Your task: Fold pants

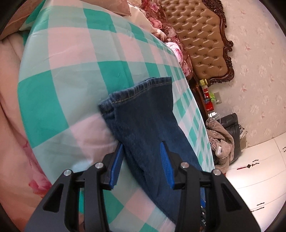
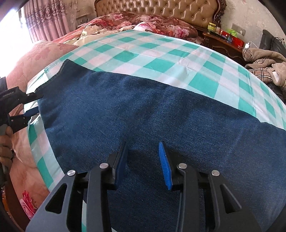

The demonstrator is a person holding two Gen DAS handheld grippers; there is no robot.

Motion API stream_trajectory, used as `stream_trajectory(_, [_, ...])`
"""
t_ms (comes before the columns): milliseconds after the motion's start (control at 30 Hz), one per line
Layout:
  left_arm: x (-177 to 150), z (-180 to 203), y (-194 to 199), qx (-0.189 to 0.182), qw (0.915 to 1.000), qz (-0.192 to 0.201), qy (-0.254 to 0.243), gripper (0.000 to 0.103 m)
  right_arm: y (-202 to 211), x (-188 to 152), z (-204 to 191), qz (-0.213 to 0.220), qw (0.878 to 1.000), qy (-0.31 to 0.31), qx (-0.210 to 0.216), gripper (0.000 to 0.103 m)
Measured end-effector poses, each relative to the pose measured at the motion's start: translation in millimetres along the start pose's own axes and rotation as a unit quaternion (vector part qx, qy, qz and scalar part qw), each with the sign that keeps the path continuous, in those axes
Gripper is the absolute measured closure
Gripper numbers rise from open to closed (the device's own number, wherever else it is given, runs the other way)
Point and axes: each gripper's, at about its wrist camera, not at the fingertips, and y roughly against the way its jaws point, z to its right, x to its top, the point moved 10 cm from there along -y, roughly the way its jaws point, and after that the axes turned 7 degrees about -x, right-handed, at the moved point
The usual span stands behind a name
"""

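Note:
Dark blue jeans (image 2: 143,110) lie flat across a green, pink and white checked sheet (image 2: 160,58) on a bed. In the left wrist view one leg (image 1: 143,114) ends in a stitched hem (image 1: 143,85). My left gripper (image 1: 143,145) stands open astride this leg, its blue pads (image 1: 116,166) apart with denim showing between them. From the right wrist view the left gripper (image 2: 34,103) sits at the far left, at the hem end. My right gripper (image 2: 143,144) hovers over the wide middle of the jeans, jaws apart, flat denim visible in the gap.
Floral quilts (image 2: 143,23) are heaped before a tufted headboard (image 2: 160,9). A cluttered nightstand (image 2: 225,41) and a clothes pile (image 2: 264,66) stand beyond the bed's right side. White drawers (image 1: 259,178) show past the bed edge. A hand (image 2: 5,142) holds the left gripper.

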Motion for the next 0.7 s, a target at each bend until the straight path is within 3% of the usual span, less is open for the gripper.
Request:
stream_trajectory(100, [4.9,-2.7,-0.8,-0.005,0.9999,0.01,0.009,0.068,0.3,-0.1,0.1,0.001,1.0,0.001,-0.001,0.068])
stream_trajectory(233, [9.9,-11.9,-0.8,-0.018,0.9989,0.02,0.037,0.086,0.6,0.3,0.3,0.002,1.0,0.003,-0.001,0.068])
stream_trajectory(333, [12.2,-10.4,4.1,-0.034,0.9983,0.029,0.037,0.085,1.4,-0.3,0.4,0.003,1.0,0.004,-0.001,0.068])
stream_trajectory(400, [12.0,-11.7,3.6,-0.032,0.9981,0.03,0.043,0.075,1.5,-0.5,0.4,0.002,1.0,0.003,-0.002,0.067])
stream_trajectory(567, [13.9,-8.2,2.4,-0.029,0.9984,0.031,0.039,0.07,1.1,0.8,1.4,-0.002,1.0,-0.005,0.002,0.067])
stream_trajectory(700, [19.5,-7.1,-0.5,-0.011,0.9994,0.029,0.017,0.077,1.2,1.0,2.2,-0.004,1.0,-0.008,0.009,0.067])
